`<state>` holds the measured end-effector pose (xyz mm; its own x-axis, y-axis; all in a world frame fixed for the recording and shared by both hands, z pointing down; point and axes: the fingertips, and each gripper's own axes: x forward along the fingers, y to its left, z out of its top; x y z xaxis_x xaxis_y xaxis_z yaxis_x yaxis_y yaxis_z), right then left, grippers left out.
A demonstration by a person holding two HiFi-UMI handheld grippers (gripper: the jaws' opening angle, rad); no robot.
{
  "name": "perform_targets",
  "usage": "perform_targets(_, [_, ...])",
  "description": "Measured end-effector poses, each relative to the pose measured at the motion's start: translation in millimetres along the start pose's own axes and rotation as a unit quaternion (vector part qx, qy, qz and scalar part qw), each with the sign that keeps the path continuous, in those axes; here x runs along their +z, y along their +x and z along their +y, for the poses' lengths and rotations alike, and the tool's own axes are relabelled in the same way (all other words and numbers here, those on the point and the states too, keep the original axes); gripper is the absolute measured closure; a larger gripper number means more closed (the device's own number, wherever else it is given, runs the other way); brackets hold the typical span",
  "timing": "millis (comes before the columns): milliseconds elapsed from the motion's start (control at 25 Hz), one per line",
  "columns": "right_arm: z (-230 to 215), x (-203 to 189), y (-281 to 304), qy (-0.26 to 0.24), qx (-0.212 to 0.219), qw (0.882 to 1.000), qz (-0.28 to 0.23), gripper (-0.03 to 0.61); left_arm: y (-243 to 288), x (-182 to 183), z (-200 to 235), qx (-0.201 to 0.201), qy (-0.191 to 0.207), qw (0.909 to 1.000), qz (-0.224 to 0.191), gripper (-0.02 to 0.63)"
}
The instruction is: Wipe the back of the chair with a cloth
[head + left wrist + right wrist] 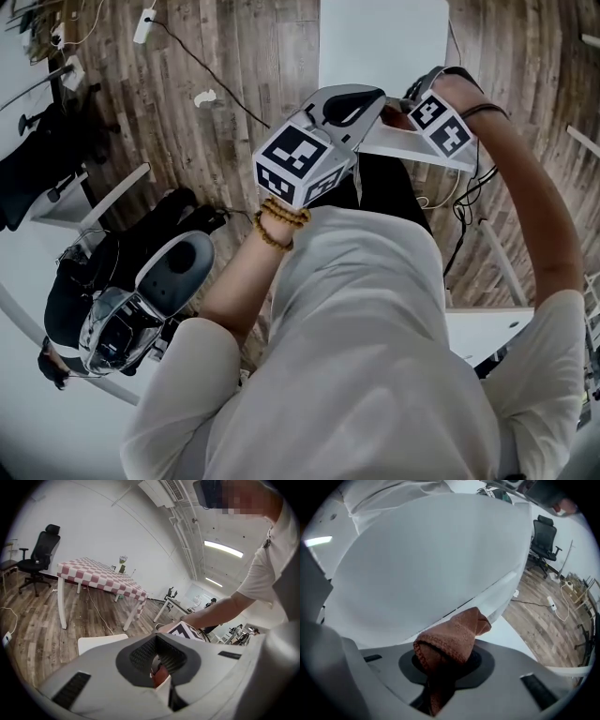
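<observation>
Clamping the cloth in its closed jaws, the right gripper holds the brown knit wad bunched up toward the chair back, the broad white panel that fills the right gripper view. The cloth's tip lies at the panel's lower edge; whether it presses on the surface or sits just beside it cannot be told. The left gripper has its jaws drawn close on a thin white sliver, apparently an edge of the same chair back. A reddish scrap shows in the gap, probably the cloth beyond. In the head view both grippers meet over the panel's top, close in front of the person's white shirt. The white seat lies past the left jaws, over a wood floor. A checked table and a black office chair stand well apart from it. Judged stage: the cloth is secured and brought to the work surface, and the chair seems steadied. No streak or cleaned patch is visible, so the share already wiped is unknown. Passes across the panel appear to remain.
</observation>
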<state>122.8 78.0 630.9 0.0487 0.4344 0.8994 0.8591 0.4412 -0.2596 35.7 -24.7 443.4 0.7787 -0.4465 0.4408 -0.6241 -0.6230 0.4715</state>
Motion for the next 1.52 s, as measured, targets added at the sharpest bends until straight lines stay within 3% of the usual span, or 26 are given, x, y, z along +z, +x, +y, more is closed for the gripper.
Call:
perform_targets(720, [6, -31, 52, 0.053, 0.037, 0.998, -0.012, 0.482, -4, -6, -7, 0.003, -0.013, 0.9999, -0.005, 0.614])
perform_targets(1520, [27, 1, -25, 0.053, 0.011, 0.998, -0.033, 0.482, -12, 10, -20, -0.005, -0.001, 0.9999, -0.013, 0.614])
